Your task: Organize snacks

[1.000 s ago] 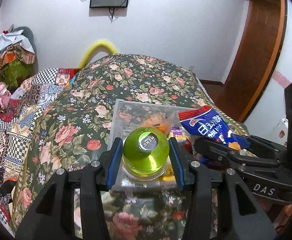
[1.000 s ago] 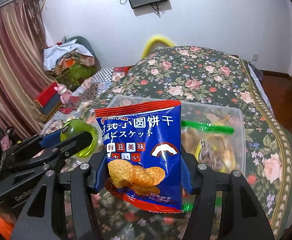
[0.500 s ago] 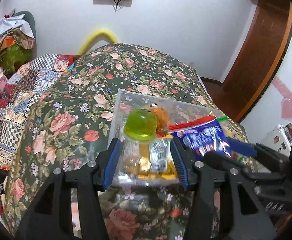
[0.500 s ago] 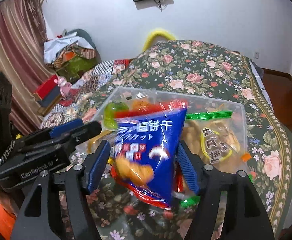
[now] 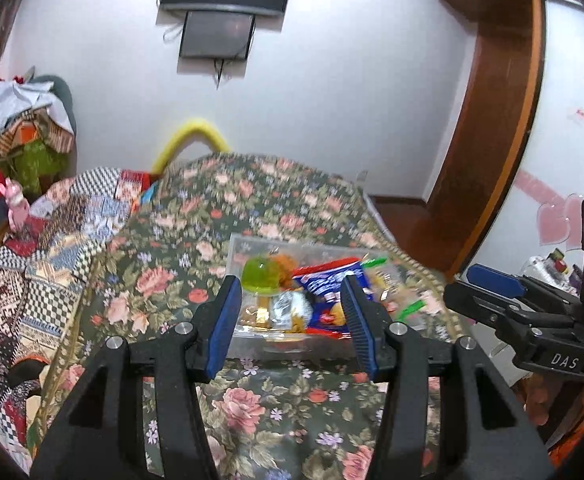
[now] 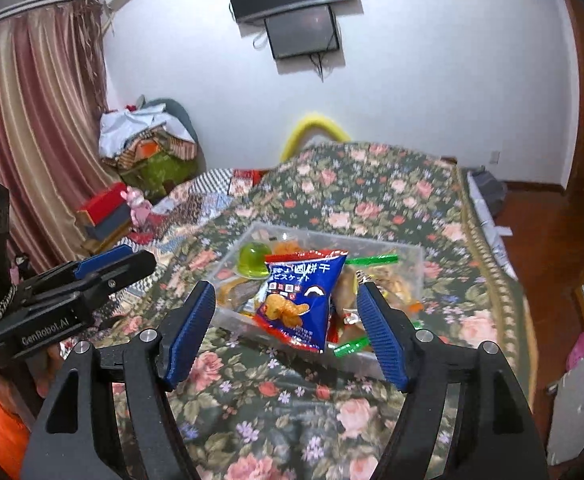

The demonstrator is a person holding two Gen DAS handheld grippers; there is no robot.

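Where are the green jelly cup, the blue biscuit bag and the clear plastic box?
green jelly cup [image 6: 254,261]: right wrist view, on its dome.
blue biscuit bag [image 6: 301,296]: right wrist view, middle of its front.
clear plastic box [image 6: 409,258]: right wrist view, on its far right wall.

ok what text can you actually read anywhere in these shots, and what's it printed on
"DAS": white letters on the body of the right tool, seen from the left wrist.
"GenRobot.AI": white letters on the body of the left tool, seen from the right wrist.
"ビスケット": white line on the blue biscuit packet in the clear plastic bin; the larger characters above it and the small red labels are too blurred to read.
Other wrappers in the bin: unreadable.
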